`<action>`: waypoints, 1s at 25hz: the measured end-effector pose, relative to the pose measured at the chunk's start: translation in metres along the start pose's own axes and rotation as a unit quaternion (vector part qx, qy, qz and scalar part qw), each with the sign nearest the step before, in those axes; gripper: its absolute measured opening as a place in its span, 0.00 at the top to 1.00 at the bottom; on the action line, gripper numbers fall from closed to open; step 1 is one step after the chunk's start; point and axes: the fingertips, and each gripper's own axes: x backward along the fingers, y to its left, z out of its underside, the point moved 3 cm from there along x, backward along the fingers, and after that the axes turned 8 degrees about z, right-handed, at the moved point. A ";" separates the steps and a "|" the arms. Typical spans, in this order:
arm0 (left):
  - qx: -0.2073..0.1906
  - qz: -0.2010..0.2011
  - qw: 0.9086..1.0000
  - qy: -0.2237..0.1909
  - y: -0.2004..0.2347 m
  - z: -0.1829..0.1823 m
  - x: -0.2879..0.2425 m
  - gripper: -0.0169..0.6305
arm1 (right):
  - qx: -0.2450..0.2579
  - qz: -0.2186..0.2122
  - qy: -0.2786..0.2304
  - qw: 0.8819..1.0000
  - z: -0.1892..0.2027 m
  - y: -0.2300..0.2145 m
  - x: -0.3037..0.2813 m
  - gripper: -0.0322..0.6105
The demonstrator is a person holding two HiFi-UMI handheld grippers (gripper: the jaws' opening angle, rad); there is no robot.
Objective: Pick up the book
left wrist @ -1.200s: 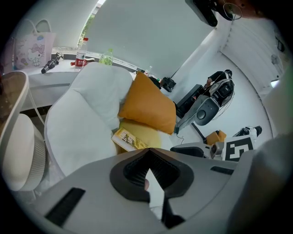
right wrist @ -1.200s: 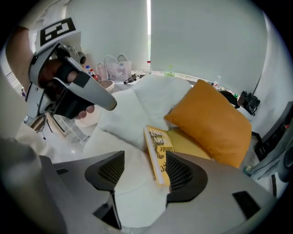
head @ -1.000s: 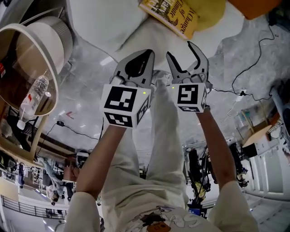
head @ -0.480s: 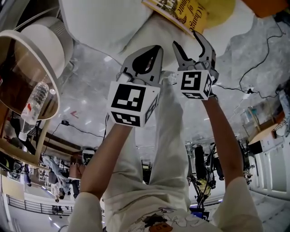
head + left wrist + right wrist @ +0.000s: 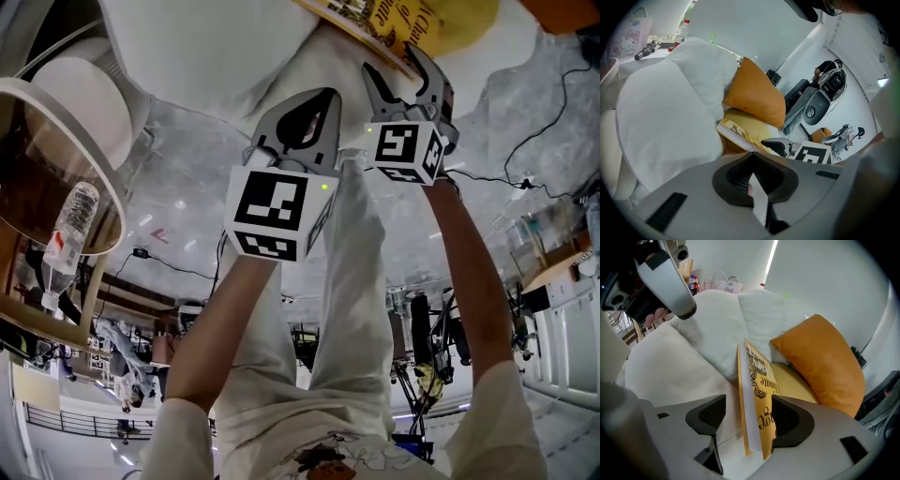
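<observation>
My right gripper point(image 5: 751, 420) has its jaws apart, with the yellow book point(image 5: 758, 390) edge-on between them, close against the right-hand jaw. The book lies on a white cushion point(image 5: 689, 362), propped against a yellow pillow point(image 5: 793, 383) beside an orange pillow point(image 5: 825, 362). My left gripper point(image 5: 753, 177) hangs nearby, jaws together.

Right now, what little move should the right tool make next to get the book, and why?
Probably close the right tool on the book: its jaws stand apart with the book's edge between them, not yet pinched. The left tool is shut and empty.
</observation>
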 end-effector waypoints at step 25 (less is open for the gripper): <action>-0.005 0.023 1.000 0.009 -0.004 -0.002 -0.003 0.96 | 0.033 0.034 0.037 0.998 0.010 -0.015 -0.043 0.53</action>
